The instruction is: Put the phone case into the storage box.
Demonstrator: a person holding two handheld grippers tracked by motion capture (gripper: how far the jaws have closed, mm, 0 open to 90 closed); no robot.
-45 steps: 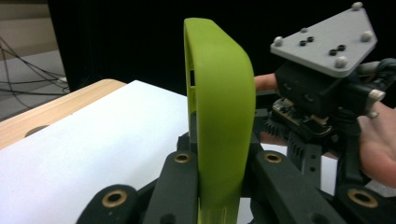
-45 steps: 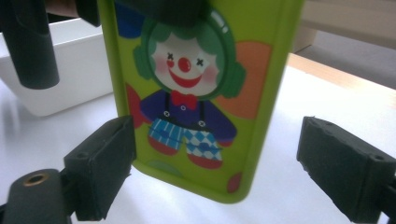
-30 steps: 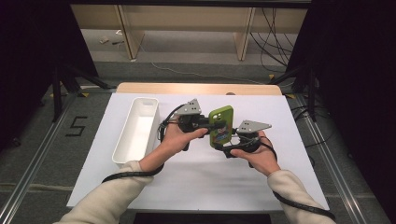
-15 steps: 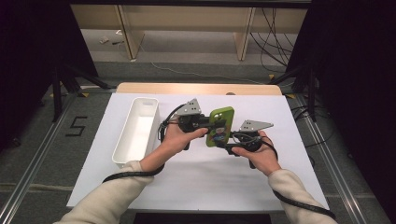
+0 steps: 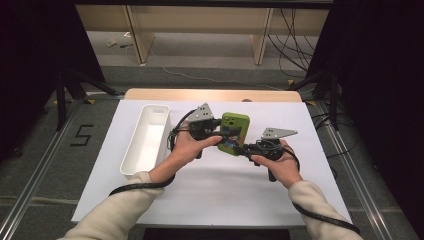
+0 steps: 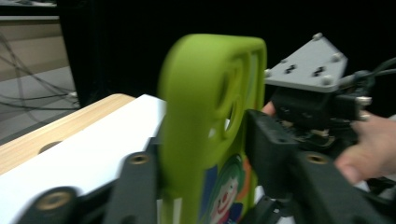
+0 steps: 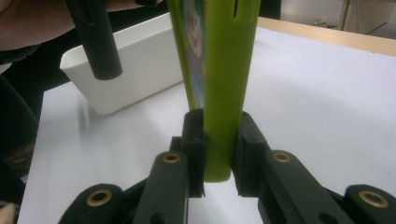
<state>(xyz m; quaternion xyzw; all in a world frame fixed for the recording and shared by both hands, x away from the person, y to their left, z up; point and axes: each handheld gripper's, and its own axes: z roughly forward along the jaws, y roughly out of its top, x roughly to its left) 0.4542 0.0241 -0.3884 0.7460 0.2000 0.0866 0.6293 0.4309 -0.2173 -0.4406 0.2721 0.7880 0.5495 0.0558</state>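
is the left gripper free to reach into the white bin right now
Probably not yet. The left gripper is shut on the green phone case, which the right gripper also clamps. The white bin lies open beside the left hand, so only the held case hinders it.

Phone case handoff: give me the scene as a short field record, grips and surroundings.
object: green phone case, clown print on one face, held above the table
left gripper: fingers closed on the case's flat faces
right gripper: fingers clamped on the case's lower edge
container: white bin, left of the hands, apart from the case
surface: white table
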